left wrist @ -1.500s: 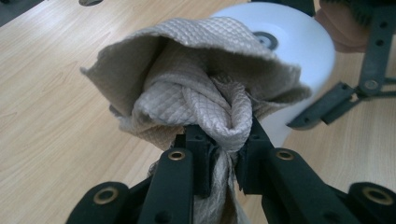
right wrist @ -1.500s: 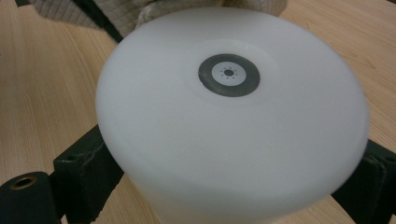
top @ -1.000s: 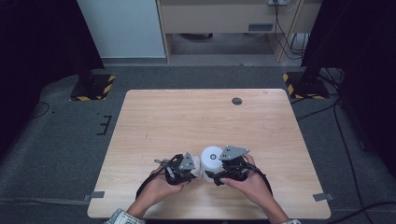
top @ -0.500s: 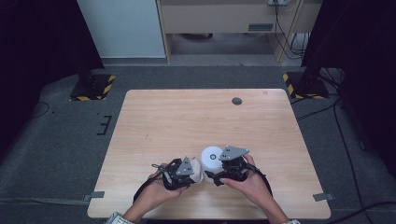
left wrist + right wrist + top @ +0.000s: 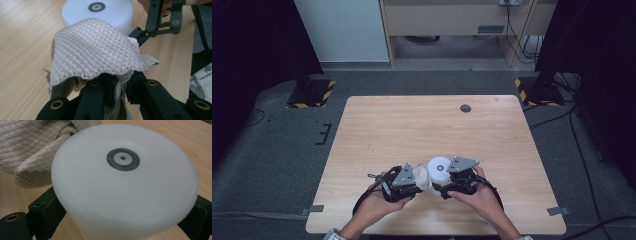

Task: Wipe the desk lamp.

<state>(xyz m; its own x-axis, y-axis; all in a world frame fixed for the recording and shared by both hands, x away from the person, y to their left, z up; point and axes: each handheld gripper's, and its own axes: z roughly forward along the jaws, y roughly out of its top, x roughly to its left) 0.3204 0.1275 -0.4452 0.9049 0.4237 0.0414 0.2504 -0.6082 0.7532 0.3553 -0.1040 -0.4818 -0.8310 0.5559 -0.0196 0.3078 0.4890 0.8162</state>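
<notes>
A white round container (image 5: 438, 166) with a dark ring at the centre of its top (image 5: 123, 159) stands near the table's front edge. My right gripper (image 5: 445, 183) is shut on it, one black jaw on each side of its wall (image 5: 125, 220). My left gripper (image 5: 416, 183) is shut on a beige waffle-weave cloth (image 5: 97, 51) that drapes over its jaws and hides their tips. The cloth (image 5: 422, 177) lies against the left side of the container (image 5: 97, 12). In the right gripper view, the cloth (image 5: 32, 145) bunches at the upper left, touching the container.
The wooden table (image 5: 412, 130) carries a small dark round disc (image 5: 465, 108) at the back right. Two stands with yellow-black bases (image 5: 312, 92) (image 5: 537, 90) sit on the floor behind the table. A person's hands (image 5: 472, 197) hold both grippers at the front edge.
My left gripper with the cloth has shifted slightly toward the front edge, staying against the white container. The right gripper and the container have not moved.
</notes>
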